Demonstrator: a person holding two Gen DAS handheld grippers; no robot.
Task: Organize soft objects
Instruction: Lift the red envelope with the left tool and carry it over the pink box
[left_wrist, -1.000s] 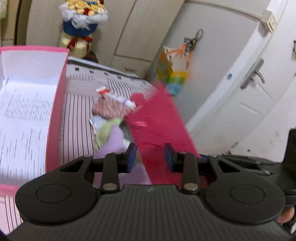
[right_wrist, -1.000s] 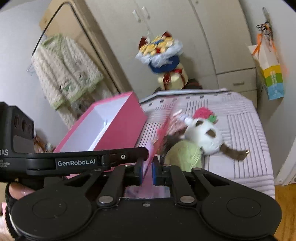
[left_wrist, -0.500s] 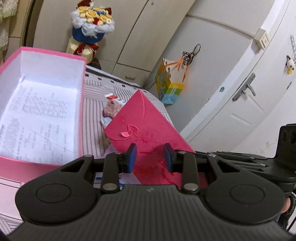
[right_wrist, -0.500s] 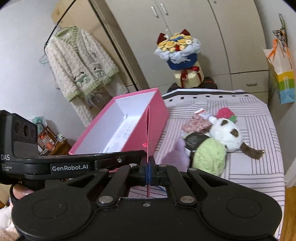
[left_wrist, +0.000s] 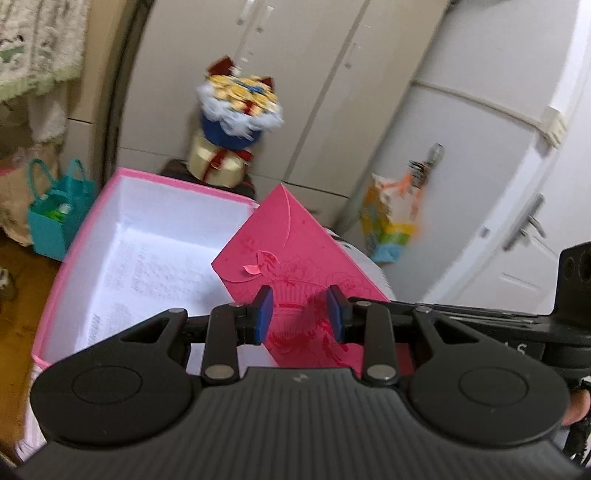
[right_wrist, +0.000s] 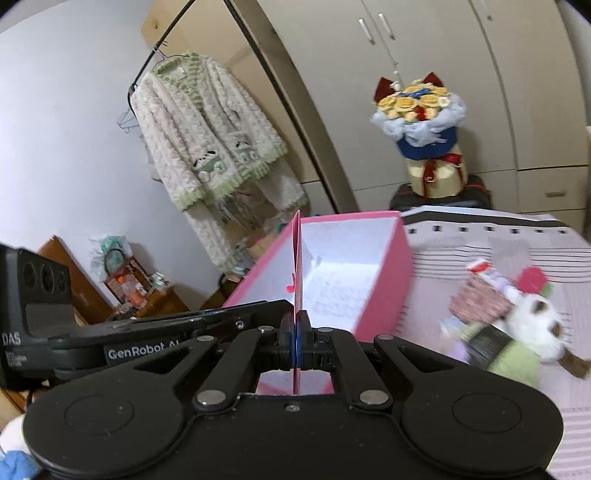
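Observation:
My right gripper (right_wrist: 296, 341) is shut on a flat pink envelope (right_wrist: 296, 266), seen edge-on, held upright over the near end of the open pink box (right_wrist: 391, 273). In the left wrist view the envelope (left_wrist: 295, 254) stands in front of my left gripper (left_wrist: 300, 314), which is open and empty beside it, over the box (left_wrist: 74, 266). The box has a white lining with printed paper on its floor. A pile of soft toys (right_wrist: 517, 332), with a white and brown plush and a green ball, lies on the striped bed to the box's right.
A flower bouquet (right_wrist: 424, 122) stands behind the bed against wardrobe doors. A fluffy cardigan (right_wrist: 207, 144) hangs on a rack at left. A teal bag (left_wrist: 55, 218) sits on the floor left of the box. A colourful gift bag (left_wrist: 391, 221) hangs on a door.
Both grippers have swung left from the toy pile to the box. The envelope, held by the right gripper, now stands over the box's near end.

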